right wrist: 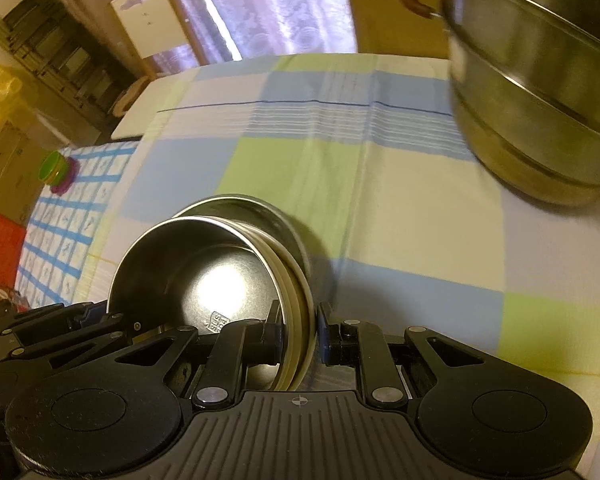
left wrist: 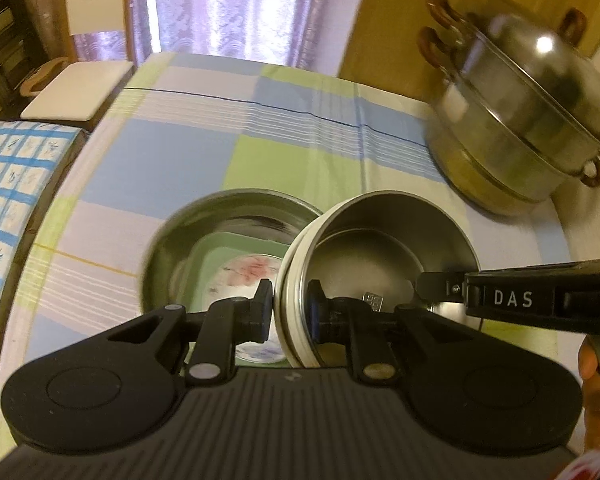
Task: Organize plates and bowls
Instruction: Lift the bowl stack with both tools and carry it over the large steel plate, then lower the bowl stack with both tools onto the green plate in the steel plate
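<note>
1. A tabletop [left wrist: 300,128] covered by a blue, green and white checked cloth is seen across both views.
2. A large lidded stainless-steel steamer pot [left wrist: 520,120] with brown handles is set at the far right of the tabletop.
3. A wide steel basin [left wrist: 220,216] holding a green square plate [left wrist: 212,260] and a floral dish [left wrist: 252,268] is placed near the middle.
4. A round steel bowl with a cream outer rim [left wrist: 380,248] is held tilted, raised over the basin's right edge.
5. The left gripper [left wrist: 290,308] has its fingers closed on the bowl's left rim.
6. The right gripper [right wrist: 300,328] has its fingers closed on the bowl's right rim.
</note>
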`<state>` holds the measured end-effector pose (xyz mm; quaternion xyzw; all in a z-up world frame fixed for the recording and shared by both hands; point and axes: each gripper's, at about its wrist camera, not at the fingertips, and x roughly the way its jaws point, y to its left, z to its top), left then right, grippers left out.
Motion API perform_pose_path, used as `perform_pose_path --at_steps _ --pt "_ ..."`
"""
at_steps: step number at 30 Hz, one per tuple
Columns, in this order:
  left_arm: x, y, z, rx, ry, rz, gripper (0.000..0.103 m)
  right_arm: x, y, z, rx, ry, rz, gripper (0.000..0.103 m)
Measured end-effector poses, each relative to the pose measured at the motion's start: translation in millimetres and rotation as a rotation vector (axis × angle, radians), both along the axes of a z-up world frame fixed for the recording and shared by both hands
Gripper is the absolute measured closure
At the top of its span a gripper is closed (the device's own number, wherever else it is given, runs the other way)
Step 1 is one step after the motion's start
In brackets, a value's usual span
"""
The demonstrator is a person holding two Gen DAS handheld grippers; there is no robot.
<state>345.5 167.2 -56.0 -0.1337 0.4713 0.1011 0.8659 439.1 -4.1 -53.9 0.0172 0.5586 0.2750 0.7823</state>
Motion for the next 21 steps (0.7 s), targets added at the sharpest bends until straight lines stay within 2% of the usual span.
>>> perform_pose_path --at_steps 11,21 --pt "0.2 41.2 -10.7 -0.008 0.025 0.055 0.088 6.5 49.6 -11.8 -0.016 0.016 0.053 0.086" --pt "6.6 57.6 -31.7 -0.037 0.068 0.066 0.088 13.9 66.0 -32.6 -0.052 0.046 0.059 0.086"
